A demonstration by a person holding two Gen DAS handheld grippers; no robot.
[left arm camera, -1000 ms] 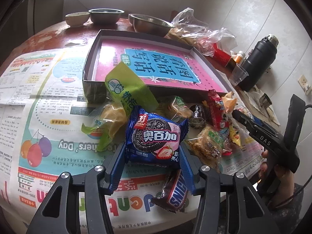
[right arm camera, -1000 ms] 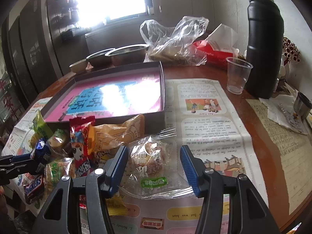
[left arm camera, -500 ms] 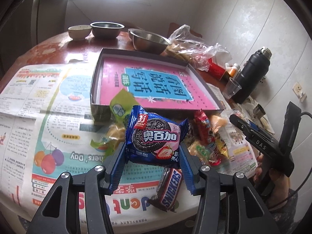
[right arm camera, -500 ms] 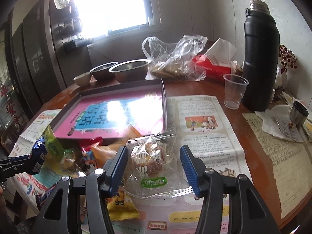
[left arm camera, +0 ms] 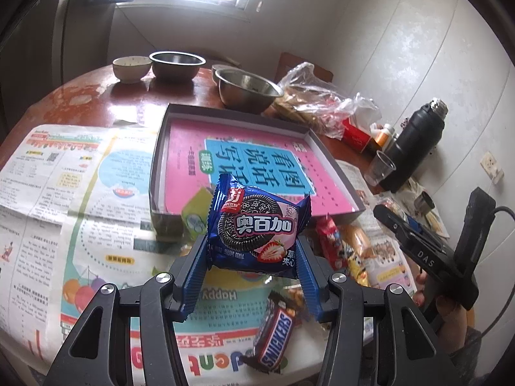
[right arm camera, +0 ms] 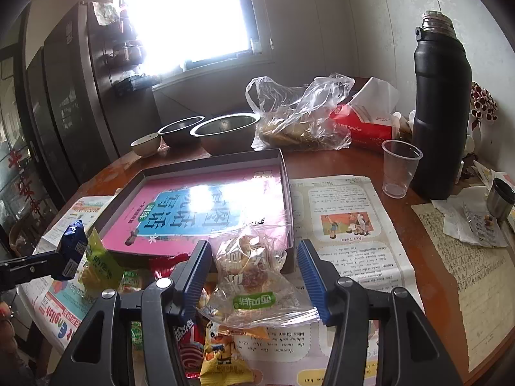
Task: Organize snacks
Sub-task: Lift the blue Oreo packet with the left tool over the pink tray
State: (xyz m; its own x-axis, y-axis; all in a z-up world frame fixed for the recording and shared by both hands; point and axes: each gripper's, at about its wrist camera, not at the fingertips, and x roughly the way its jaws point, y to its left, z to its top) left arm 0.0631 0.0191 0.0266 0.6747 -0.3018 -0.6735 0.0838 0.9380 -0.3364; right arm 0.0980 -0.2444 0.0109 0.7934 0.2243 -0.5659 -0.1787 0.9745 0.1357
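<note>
My left gripper point(left arm camera: 252, 254) is shut on a blue cookie pack point(left arm camera: 256, 228) with a black cookie picture and holds it above the table, in front of the shallow grey box point(left arm camera: 162, 148) with a pink and blue printed bottom. My right gripper point(right arm camera: 254, 276) is shut on a clear pastry packet point(right arm camera: 254, 276) with a green label, lifted over the snack pile by the box point(right arm camera: 288, 199). The left gripper and its blue pack point(right arm camera: 72, 247) show at the left of the right wrist view. A Snickers bar point(left arm camera: 273, 337), a green packet point(left arm camera: 194, 212) and red and yellow packets point(left arm camera: 328, 238) lie below.
Newspaper point(left arm camera: 64, 193) covers the round wooden table. Behind the box stand metal bowls point(left arm camera: 244, 88), a small bowl point(left arm camera: 132, 67), a plastic bag point(right arm camera: 299, 115) and a red tissue pack point(right arm camera: 367, 122). A black flask point(right arm camera: 441, 109) and plastic cup point(right arm camera: 399, 167) stand at the right.
Both grippers have risen with their packets. The snack pile and the box now lie lower and farther off in both views.
</note>
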